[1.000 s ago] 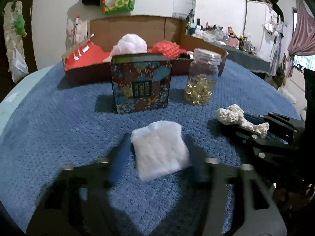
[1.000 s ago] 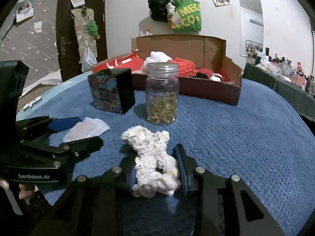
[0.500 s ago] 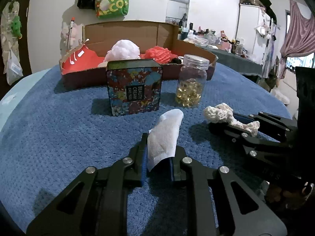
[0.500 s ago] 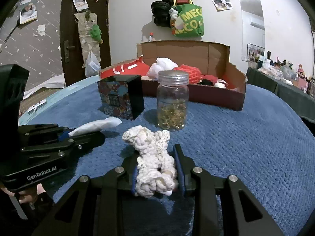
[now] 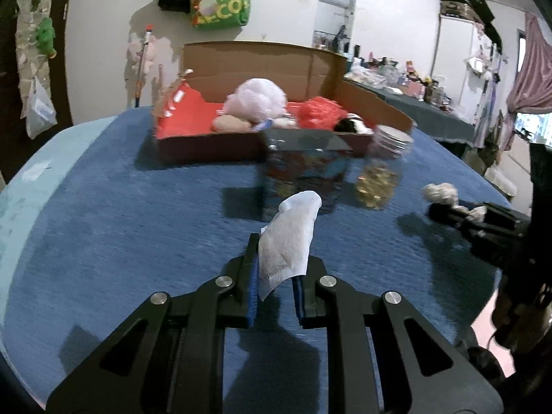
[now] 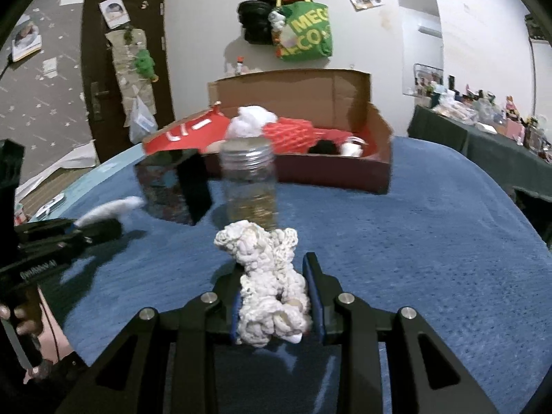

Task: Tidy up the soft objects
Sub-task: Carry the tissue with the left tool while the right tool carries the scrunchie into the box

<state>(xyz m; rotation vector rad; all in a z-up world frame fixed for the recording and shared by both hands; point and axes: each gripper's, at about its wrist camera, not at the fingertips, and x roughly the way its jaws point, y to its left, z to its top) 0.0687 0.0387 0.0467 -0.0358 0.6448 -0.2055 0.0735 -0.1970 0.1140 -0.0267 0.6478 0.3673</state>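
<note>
In the left wrist view, the left tongs (image 5: 274,289) were closed on a white cloth (image 5: 288,241), which stood up between the blue pads in the lower middle of the frame, its free end drooping toward the upper right, clear of the blue blanket (image 5: 120,224) covering the table. In the right wrist view, the right tongs (image 6: 277,305) were clamped on a white crocheted piece (image 6: 267,276), lower middle of frame, its knobbly top rising above the pads. At the left edge of that view the left tongs and cloth also showed, and a hand (image 6: 20,321) gripped their handle.

Just beyond both held items, mid-frame, stood a patterned tin (image 5: 303,169) and, to its right, a lidded glass jar (image 6: 248,183) with golden contents. Behind them, in the upper middle, an open cardboard box (image 6: 345,169) held a white fluffy ball (image 6: 250,120), a red knitted item (image 6: 293,134) and other soft things. A green bag (image 6: 307,34) hung on the wall above.
</note>
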